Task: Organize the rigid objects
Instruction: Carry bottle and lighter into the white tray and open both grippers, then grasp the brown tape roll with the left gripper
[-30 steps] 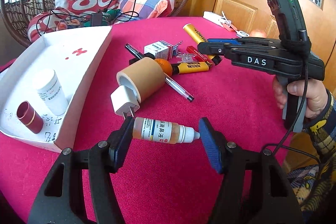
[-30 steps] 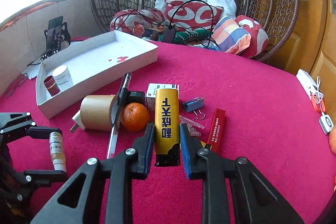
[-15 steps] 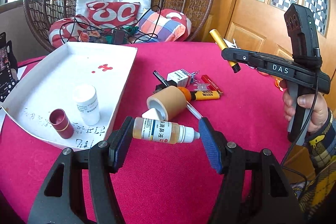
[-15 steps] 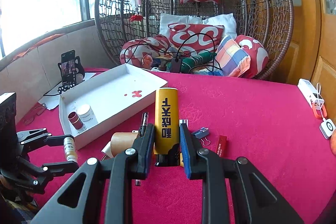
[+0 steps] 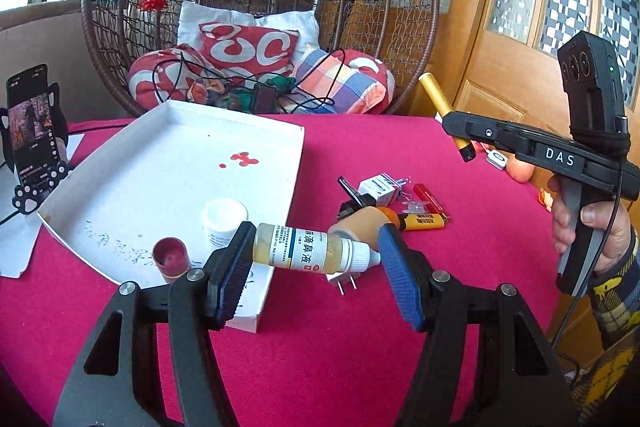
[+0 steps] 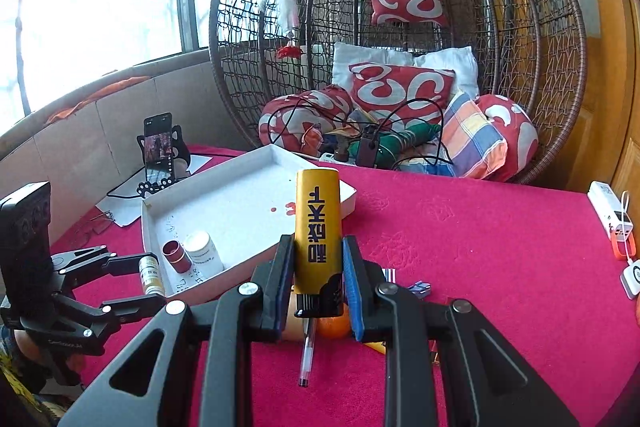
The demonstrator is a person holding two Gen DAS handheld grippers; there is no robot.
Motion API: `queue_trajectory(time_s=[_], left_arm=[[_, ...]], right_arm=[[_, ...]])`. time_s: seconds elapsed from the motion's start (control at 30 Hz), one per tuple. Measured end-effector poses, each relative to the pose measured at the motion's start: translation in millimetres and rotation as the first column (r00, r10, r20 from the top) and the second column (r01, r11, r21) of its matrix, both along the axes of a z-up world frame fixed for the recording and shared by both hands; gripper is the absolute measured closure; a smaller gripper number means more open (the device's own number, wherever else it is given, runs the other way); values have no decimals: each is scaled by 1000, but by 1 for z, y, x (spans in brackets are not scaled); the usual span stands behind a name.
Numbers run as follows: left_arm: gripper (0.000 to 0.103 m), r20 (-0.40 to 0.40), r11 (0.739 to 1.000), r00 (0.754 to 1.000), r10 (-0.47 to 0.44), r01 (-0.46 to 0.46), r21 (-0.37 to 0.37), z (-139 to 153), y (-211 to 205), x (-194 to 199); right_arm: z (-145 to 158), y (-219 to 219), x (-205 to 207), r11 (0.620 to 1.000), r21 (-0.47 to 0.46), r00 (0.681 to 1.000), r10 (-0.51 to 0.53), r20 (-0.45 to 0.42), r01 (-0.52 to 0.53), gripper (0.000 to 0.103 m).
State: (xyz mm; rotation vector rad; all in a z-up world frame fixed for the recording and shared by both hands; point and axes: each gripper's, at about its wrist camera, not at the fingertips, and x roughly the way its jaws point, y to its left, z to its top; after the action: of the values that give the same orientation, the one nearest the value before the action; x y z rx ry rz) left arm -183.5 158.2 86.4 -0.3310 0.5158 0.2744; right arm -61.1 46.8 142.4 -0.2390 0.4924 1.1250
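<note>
The shallow white cardboard tray (image 5: pixel 132 203) sits on my red tablecloth (image 5: pixel 340 347), waiting. My right gripper (image 6: pixel 316 279) clamps the yellow cylindrical tube (image 6: pixel 318 223) low on its rigid, light body; smooth skin, so it may slip. My left gripper (image 5: pixel 316 259) pinches the small amber plastic dropper bottle (image 5: pixel 308 249) end to end, above the tray's near edge; gripping its sides would be steadier.

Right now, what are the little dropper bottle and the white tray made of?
The small amber dropper bottle looks like see-through plastic with a glossy paper label and white ribbed cap. The shallow white tray looks like matte cardboard: thin folded walls and pen marks.
</note>
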Motion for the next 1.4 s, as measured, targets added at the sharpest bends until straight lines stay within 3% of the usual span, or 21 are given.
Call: queue_trajectory(time_s=[0.17, 0.37, 0.67, 0.97, 1.03, 1.07, 1.1, 1.17, 1.4], left_arm=[[40, 31, 997, 997, 71, -70, -18, 10, 30, -7], [40, 62, 986, 984, 165, -164, -25, 13, 73, -5], [40, -35, 933, 942, 335, -337, -126, -28, 138, 17], [40, -79, 908, 926, 369, -377, -183, -43, 145, 18], [37, -82, 904, 924, 372, -381, -195, -43, 145, 18], [29, -83, 901, 922, 377, -386, -196, -42, 144, 17], [22, -83, 900, 919, 385, -394, -190, -41, 142, 16], [0, -60, 899, 917, 394, -398, -183, -39, 136, 12], [0, 28, 902, 912, 408, -399, -164, -25, 107, -8]], right_arm=[[8, 21, -6, 999, 16, 999, 39, 12, -39, 80], [12, 57, -10, 992, 42, 992, 120, -31, -118, 80], [-32, 139, -9, 984, -32, 968, 165, -190, -175, 80], [-66, 165, -5, 987, -88, 967, 112, -228, -135, 79], [-65, 161, -4, 991, -73, 970, 97, -224, -116, 72], [-63, 157, -4, 993, -60, 972, 88, -219, -104, 52], [-60, 153, -4, 995, -40, 974, 83, -212, -94, 21], [-51, 141, -6, 997, 9, 979, 80, -189, -80, 0], [-20, 92, -18, 990, 133, 991, 67, -113, -52, 0]])
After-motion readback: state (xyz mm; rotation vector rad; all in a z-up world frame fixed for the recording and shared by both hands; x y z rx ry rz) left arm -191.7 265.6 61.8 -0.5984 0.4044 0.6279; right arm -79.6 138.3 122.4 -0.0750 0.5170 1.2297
